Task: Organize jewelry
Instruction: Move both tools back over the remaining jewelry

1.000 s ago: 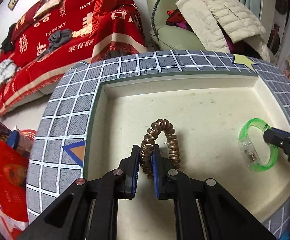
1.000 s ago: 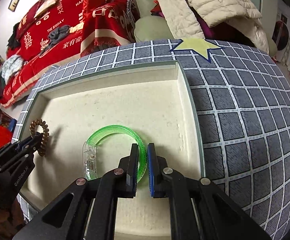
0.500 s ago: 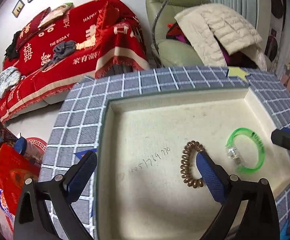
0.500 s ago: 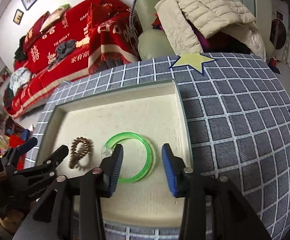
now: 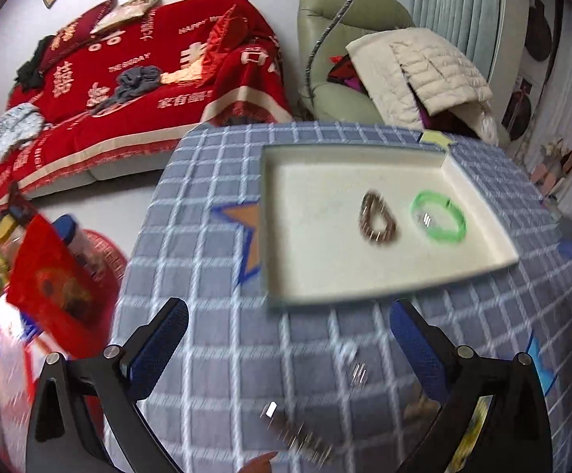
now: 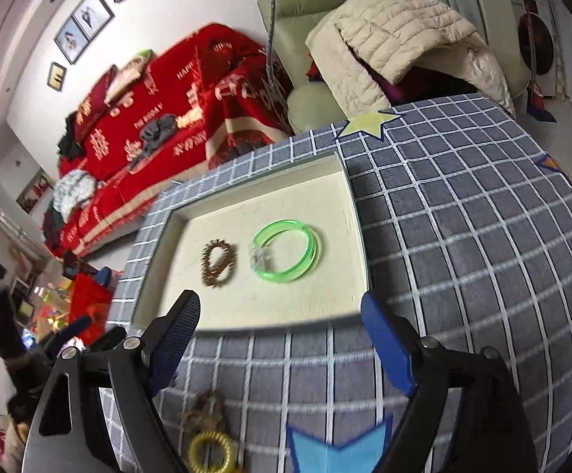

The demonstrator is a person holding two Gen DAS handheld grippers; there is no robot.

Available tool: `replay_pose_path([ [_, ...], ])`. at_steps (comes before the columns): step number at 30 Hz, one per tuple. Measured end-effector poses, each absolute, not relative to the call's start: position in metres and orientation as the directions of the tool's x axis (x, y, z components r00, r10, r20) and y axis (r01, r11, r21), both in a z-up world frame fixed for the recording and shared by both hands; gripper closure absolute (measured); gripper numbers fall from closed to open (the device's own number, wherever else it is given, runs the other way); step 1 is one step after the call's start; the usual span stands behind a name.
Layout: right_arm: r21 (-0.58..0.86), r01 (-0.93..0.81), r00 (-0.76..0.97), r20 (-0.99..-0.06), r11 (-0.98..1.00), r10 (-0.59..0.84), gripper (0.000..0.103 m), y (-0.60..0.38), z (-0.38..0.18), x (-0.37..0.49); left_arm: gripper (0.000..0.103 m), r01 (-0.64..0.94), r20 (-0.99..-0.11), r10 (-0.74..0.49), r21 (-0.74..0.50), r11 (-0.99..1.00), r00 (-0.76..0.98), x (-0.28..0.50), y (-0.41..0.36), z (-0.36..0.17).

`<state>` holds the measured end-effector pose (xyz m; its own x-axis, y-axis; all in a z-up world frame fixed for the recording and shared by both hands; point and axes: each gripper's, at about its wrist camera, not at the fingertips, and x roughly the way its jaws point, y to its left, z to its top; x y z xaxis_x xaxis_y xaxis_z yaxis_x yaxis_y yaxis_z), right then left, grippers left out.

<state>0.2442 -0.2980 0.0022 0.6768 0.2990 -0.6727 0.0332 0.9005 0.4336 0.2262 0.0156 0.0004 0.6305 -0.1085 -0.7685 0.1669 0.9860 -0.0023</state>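
Nearest the lenses, the left tongs (image 5: 288, 339) and the right tongs (image 6: 276, 333) both stand spread wide with nothing between their blue pads, each poised above the checked cloth of the desk (image 6: 463, 260) on the near side of the tray. On the cloth close to the right tongs lie a yellow coil band (image 6: 211, 453) and a brownish tangled piece (image 6: 203, 406); the left wrist view shows blurred metallic pieces (image 5: 309, 439) on the cloth near its tongs, too smeared to identify. A blue star patch (image 6: 337, 447) sits at the near edge of the cloth. Beyond the tongs, the cream tray (image 6: 168, 287) rests on the desk and holds the brown coil bracelet (image 6: 217, 262) to the left and the green bangle (image 6: 286, 252) just beside it to the right, the two apart and lying flat. An orange star patch (image 5: 246, 232) lies against the tray's left side, and a yellow star patch (image 6: 368, 124) beyond its far right corner. Farther off stand a sofa under a red blanket (image 5: 136, 79) and a green armchair (image 5: 349, 12) carrying a cream quilted jacket (image 5: 424, 67).
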Motion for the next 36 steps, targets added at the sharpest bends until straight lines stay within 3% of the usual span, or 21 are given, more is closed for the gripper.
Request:
replay_pose_path([
  [2,0.424,0.023,0.694,-0.658,0.905,0.29,0.015,-0.297,0.006,0.229,0.0,0.134,-0.767,-0.073,0.017,0.991,0.637,0.209,0.023,-0.002],
  [5,0.416,0.005,0.722,-0.631,0.909,0.285,0.0,-0.294,0.011,0.205,0.0,0.086,-0.758,-0.063,-0.009,0.996,0.649,0.186,0.035,-0.006],
  [12,0.367,0.005,0.67,-0.691,0.93,0.269,0.0,-0.287,0.009,0.166,0.0,0.026,-0.794,-0.054,-0.048,0.999,0.606,0.161,0.052,-0.026],
  [24,0.319,0.121,0.539,-0.816,0.94,0.208,0.0,-0.299,-0.04,0.122,0.0,-0.017,-0.821,-0.017,-0.033,0.999,0.57,0.151,0.053,-0.042],
  [36,0.233,0.186,0.496,-0.861,0.955,0.114,0.003,-0.302,-0.059,0.101,0.0,-0.054,-0.837,0.001,-0.035,0.998,0.548,0.166,0.039,-0.055],
])
